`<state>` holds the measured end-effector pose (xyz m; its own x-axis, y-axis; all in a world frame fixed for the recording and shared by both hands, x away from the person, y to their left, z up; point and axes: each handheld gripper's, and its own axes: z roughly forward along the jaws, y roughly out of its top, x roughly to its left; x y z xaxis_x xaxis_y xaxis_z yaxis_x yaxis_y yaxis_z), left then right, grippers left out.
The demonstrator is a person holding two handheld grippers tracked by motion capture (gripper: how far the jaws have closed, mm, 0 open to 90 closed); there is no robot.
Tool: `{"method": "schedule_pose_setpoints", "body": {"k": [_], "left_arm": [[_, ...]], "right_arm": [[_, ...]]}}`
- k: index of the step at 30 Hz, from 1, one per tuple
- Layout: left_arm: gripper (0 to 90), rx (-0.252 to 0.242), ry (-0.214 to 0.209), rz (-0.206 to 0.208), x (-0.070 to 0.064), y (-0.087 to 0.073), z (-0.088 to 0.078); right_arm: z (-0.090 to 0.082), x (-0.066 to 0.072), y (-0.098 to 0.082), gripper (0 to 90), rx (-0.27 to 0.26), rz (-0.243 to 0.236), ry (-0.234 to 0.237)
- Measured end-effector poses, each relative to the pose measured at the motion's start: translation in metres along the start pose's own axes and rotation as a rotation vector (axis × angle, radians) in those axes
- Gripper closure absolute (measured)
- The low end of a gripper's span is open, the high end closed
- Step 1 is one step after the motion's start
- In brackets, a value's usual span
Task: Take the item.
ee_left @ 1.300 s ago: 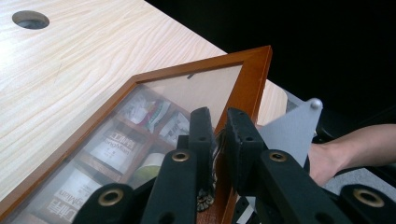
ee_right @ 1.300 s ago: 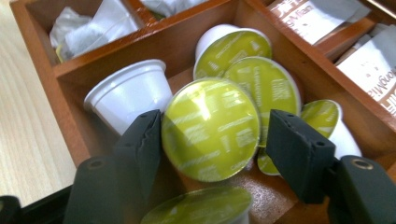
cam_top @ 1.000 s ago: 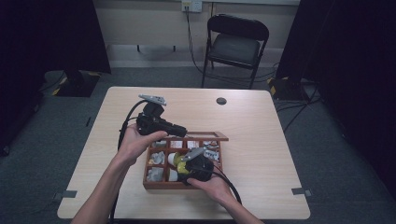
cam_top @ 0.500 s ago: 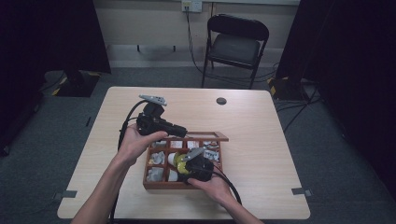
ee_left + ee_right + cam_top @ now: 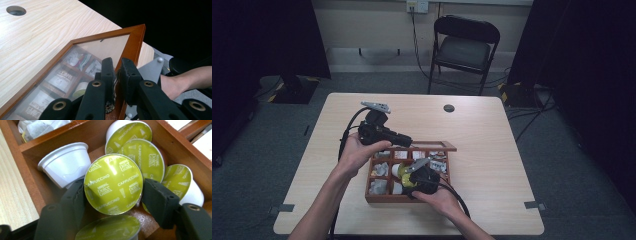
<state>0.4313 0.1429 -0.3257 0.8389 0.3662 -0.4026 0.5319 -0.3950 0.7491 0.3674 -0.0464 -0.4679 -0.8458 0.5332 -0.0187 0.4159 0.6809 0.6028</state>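
Observation:
A wooden compartment box (image 5: 384, 199) lies on the table with its glass lid (image 5: 432, 146) lifted. My left gripper (image 5: 406, 140) is shut on the lid's wooden frame (image 5: 136, 42), with the jaws (image 5: 116, 75) pinching its edge; tea bags show through the pane. My right gripper (image 5: 408, 173) reaches into a middle compartment. In the right gripper view it (image 5: 113, 197) is shut on a coffee capsule (image 5: 113, 183) with a green foil top marked Cappuccino. Several more capsules lie around it, one white capsule (image 5: 66, 167) on its side.
The box's other compartments hold packets and tea bags (image 5: 379, 170). The light wooden table (image 5: 492, 135) has a round cable hole (image 5: 449, 108) at the back. A black folding chair (image 5: 462, 47) stands beyond the table. Cables trail from both grippers.

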Motion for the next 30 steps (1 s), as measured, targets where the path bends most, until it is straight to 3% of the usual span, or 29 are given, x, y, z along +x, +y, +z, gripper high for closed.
{"method": "schedule_pose_setpoints", "body": {"k": [8,10,16,30], "left_arm": [[81.4,0.002,0.000,0.002,0.000,0.000,0.001],[81.4,0.002,0.002,0.003,0.000,0.000,0.000],[81.4,0.001,0.001,0.003,0.000,0.000,0.000],[81.4,0.000,0.002,0.001,0.000,0.000,0.000]], "right_arm": [[0.000,-0.002,-0.001,38.8,0.012,0.030,0.021],[0.000,-0.002,-0.001,38.8,-0.004,0.012,0.017],[-0.004,-0.002,-0.003,38.8,-0.040,0.020,0.010],[-0.025,-0.005,-0.008,38.9,-0.154,0.077,0.022]]}}
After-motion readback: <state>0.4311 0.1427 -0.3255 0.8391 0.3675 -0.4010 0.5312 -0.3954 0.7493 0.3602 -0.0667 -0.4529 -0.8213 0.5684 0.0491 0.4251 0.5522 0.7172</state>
